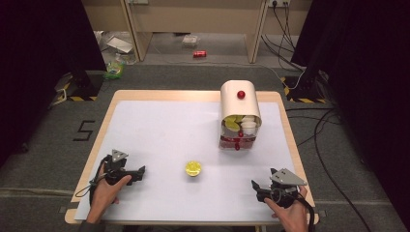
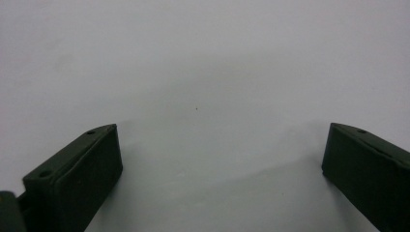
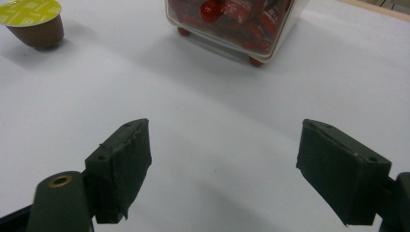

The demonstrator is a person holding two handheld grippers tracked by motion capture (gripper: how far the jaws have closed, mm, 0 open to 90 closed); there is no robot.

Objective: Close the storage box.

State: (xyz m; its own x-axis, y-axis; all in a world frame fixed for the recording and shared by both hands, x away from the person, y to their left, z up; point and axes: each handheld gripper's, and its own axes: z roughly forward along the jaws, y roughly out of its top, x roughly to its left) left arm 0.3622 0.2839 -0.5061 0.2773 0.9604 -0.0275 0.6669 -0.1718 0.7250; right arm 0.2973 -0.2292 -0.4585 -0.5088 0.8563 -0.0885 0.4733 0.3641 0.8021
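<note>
A small brown coffee capsule [image 1: 193, 168] with a yellow-green lid sits on the white table sheet, between my two grippers. In the right gripper view the capsule [image 3: 35, 21] lies at the top left, well ahead of the jaws. A cream bread-bin-style box [image 1: 239, 114] with a red knob stands at the back right, its clear lower part showing yellow and white capsules above red items; the box [image 3: 237, 24] also shows in the right gripper view. My left gripper [image 1: 141, 172] rests near the front left, open and empty. My right gripper [image 1: 255, 186] rests at the front right, open and empty.
The white sheet [image 1: 164, 130] covers a wooden table [image 1: 193, 95]. Beyond it lie grey floor, black stands with cables, a red can [image 1: 199, 53] and litter under a wooden bench.
</note>
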